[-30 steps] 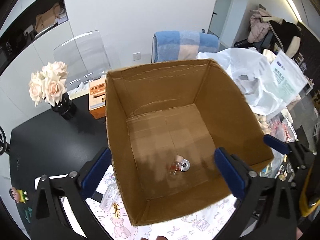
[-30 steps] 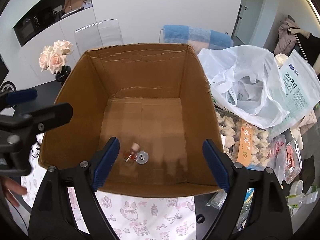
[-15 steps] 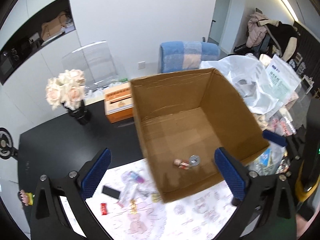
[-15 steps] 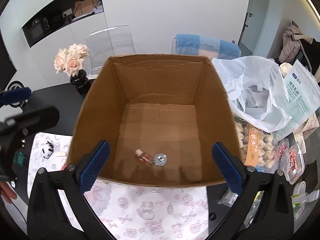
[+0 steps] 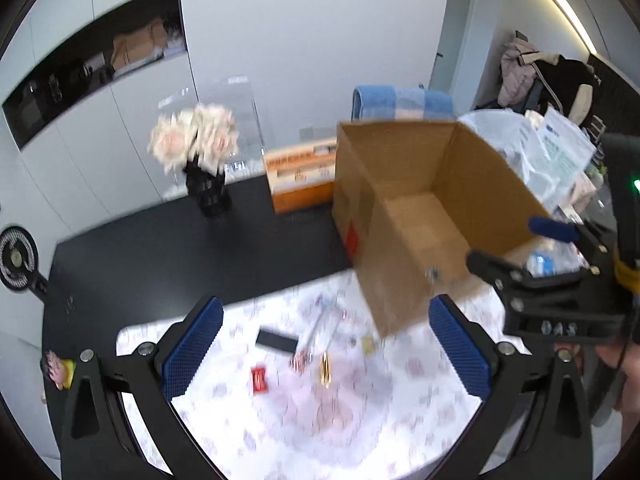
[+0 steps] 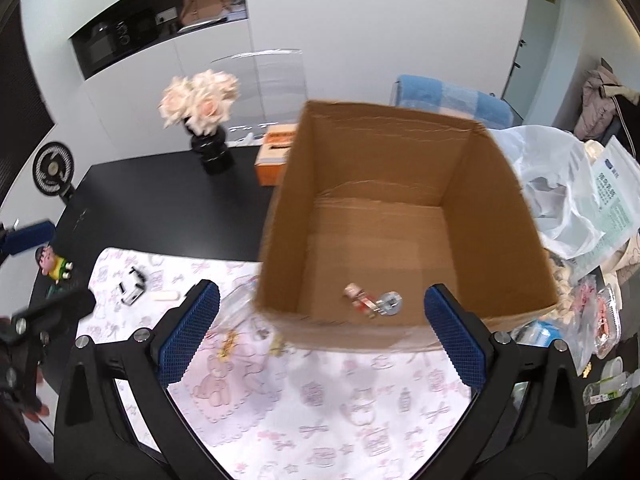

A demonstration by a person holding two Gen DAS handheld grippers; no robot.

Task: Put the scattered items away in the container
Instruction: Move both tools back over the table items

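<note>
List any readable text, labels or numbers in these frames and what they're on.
None can be read with confidence.
Orange box: printed characters, blurred.
White-green bag: blue logo and lines of print, too small.
Carton: red sticker on its outer side, blurred.
Patterned mat: cartoon prints only, no legible words.

Box (image 6: 380, 240): plain brown cardboard, with a red mark on its outer left wall. Cloth (image 6: 320, 400): white with a pink print (bears, bows, bottles). Table (image 6: 168, 200): black. Vase (image 6: 211, 152): black, holding cream-pink roses (image 6: 198, 98). Carton (image 5: 302, 174): orange and white. Gripper pads (image 6: 188, 334): blue, on black frames. Bag (image 6: 560, 184): translucent white.
</note>
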